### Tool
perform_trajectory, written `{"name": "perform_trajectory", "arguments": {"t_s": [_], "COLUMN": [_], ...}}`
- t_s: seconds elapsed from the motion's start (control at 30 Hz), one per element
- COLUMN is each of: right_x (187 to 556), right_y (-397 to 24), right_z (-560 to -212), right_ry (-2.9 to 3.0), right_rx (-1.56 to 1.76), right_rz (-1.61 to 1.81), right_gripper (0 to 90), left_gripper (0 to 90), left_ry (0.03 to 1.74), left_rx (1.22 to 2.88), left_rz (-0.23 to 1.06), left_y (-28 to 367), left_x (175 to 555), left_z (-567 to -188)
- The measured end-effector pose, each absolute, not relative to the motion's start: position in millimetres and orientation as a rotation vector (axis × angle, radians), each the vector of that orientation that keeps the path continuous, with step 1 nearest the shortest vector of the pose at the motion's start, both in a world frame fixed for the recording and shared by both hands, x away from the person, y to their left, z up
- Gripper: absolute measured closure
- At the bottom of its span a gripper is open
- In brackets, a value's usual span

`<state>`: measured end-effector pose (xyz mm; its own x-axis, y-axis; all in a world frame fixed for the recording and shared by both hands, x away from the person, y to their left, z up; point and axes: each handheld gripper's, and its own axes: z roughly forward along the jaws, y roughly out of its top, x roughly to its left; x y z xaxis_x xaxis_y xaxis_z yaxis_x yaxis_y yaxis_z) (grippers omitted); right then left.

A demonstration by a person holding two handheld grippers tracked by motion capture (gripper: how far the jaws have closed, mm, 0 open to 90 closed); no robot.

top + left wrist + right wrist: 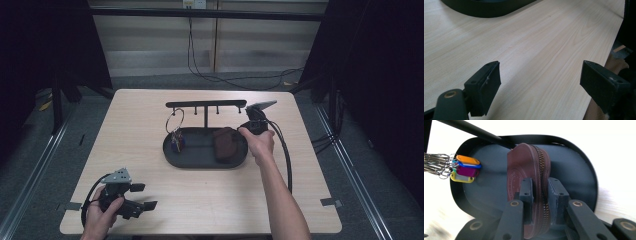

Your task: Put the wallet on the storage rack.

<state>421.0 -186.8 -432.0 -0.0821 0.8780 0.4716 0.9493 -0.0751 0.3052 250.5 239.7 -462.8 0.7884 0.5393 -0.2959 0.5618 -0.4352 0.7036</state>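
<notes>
- The right gripper [540,195] clamps a brown zippered pouch [529,175] on edge, a jaw on each side of the zipper seam, so the pouch stands upright rather than lying flat.
- Below and around the pouch lies a black oval tray [584,165]; whether the pouch's lower edge touches the tray floor cannot be told.
- Off to the gripper's left in its own view, a bunch of coloured key tags [465,168] dangles on metal rings, hanging free just over the tray's far end.
- In the high view the rings hang from a black peg rack [206,104] rising from the tray, which seems to explain why the tags swing clear of the tray floor.
- The right hand [257,142] reaches in from the tray's near right side, likely for a straight pinch across the pouch's thin edge.
- The left gripper [540,85] rests idle with jaws spread wide over bare table [536,45], well apart from the tray, apparently parked out of the way.
</notes>
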Motion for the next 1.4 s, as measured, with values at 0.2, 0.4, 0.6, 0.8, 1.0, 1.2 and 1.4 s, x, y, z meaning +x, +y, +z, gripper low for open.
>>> {"name": "perform_trajectory", "arguments": {"t_s": [0.2, 0.4, 0.6, 0.8, 1.0, 1.2, 1.4], "right_x": [423.7, 424.3, 424.6, 419.6, 412.6, 401.1, 386.7], "right_y": [-181.8, -180.4, -186.2, -189.0, -193.4, -194.3, -195.9], "right_z": [-437.5, -437.7, -436.1, -425.2, -411.6, -406.3, -399.0], "right_ry": [-2.04, -2.091, -2.103, -2.182, -2.246, -2.34, -2.362], "right_rx": [-2.075, -2.079, -2.088, -2.09, -2.064, -2.042, -2.025], "right_rz": [-0.842, -0.826, -0.814, -0.814, -0.841, -0.879, -0.969], "right_gripper": [72.4, 68.7, 67.8, 59.5, 50.3, 41.7, 36.5], "left_gripper": [16.6, 16.6, 16.6, 16.6, 16.5, 16.5, 16.5], "left_ry": [0.81, 0.811, 0.819, 0.825, 0.842, 0.845, 0.845], "left_rx": [2.116, 2.122, 2.12, 2.119, 2.109, 2.111, 2.106], "left_rz": [-0.037, -0.043, -0.044, -0.043, -0.044, -0.045, -0.038], "left_y": [240.4, 239.2, 240.3, 239.8, 241.8, 241.1, 241.9], "left_x": [249.9, 251.2, 252.6, 253.1, 255.3, 256.2, 254.9], "left_z": [-462.3, -463.0, -463.4, -463.9, -464.5, -464.9, -464.2]}}
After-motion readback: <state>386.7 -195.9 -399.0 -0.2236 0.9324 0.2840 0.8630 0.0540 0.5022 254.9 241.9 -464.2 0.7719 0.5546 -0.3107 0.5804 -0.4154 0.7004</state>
